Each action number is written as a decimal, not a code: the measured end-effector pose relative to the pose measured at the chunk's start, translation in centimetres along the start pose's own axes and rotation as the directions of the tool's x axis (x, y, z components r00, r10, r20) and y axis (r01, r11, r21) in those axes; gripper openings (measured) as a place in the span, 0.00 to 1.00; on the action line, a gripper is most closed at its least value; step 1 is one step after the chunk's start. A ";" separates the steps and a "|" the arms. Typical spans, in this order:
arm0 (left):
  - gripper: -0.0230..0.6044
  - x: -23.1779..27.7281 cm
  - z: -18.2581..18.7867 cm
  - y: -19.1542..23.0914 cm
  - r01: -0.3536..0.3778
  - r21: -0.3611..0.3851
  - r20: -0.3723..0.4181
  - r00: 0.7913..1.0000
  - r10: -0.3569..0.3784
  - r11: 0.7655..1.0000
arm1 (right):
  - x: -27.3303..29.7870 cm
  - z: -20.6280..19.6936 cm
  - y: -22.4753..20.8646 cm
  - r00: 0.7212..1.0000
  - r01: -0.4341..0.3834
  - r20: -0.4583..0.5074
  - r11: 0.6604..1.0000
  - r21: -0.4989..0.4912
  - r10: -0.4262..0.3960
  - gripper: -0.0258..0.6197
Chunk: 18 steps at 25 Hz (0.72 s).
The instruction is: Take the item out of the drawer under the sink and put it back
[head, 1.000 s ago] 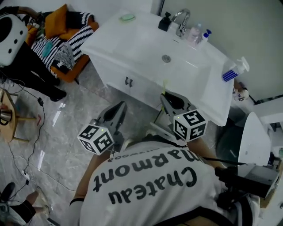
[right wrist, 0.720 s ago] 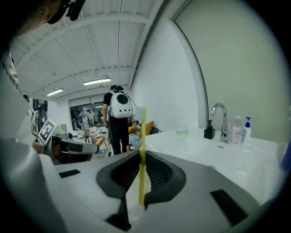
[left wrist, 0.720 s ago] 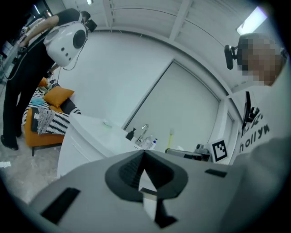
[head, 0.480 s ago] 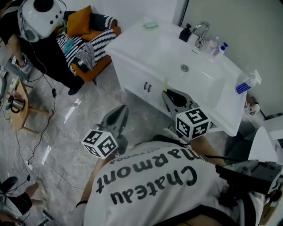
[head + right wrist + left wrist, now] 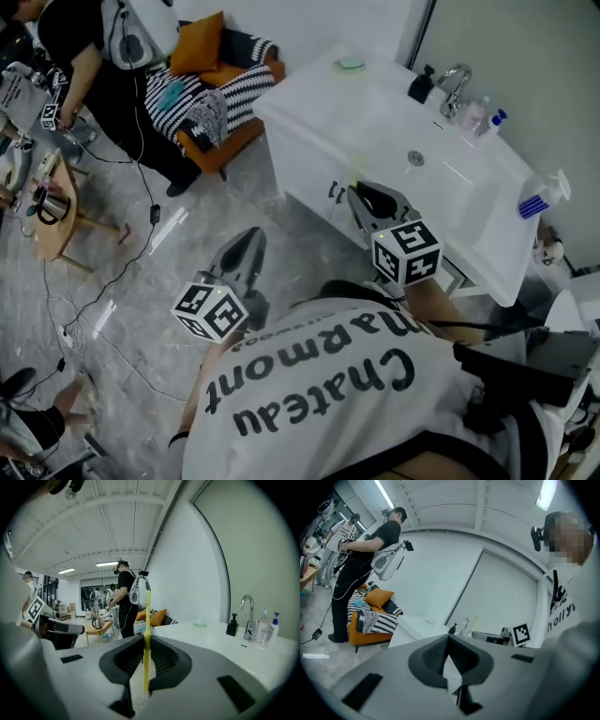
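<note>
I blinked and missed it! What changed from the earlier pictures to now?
The head view swung left: the sink slid toward the picture's right, and more room showed at the left. Nothing was grabbed or dropped. The right gripper still pinches the thin yellow stick; the left gripper stays shut and empty.

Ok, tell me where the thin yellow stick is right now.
Right gripper view: the thin yellow stick stands upright, clamped in the right gripper, which the head view shows in front of the sink cabinet.
</note>
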<state>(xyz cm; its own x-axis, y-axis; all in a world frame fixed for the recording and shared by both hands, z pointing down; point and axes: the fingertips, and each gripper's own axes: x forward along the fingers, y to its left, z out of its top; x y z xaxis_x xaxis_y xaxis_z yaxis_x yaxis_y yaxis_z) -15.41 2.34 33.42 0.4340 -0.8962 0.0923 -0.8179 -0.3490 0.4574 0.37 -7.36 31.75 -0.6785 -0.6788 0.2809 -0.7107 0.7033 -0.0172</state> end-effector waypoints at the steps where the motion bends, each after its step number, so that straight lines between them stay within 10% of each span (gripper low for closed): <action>1: 0.05 -0.1 -0.1 0.2 -0.004 0.001 0.004 1.000 0.004 1.000 | 0.4 -0.2 0.1 1.000 -0.003 -0.005 1.000 -0.005 0.003 0.12; 18: 0.05 1.7 0.2 5.5 -0.051 -0.015 -0.035 0.998 0.050 0.999 | 7.0 -0.6 -1.2 0.999 0.013 -0.047 0.999 0.044 -0.011 0.12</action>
<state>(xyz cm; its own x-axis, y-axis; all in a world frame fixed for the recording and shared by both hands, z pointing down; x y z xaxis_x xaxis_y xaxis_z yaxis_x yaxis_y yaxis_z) -19.21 -1.15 35.95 0.4053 -0.9024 0.1463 -0.8332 -0.2988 0.4652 -3.39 -12.80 34.35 -0.6608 -0.6760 0.3262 -0.7272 0.6842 -0.0552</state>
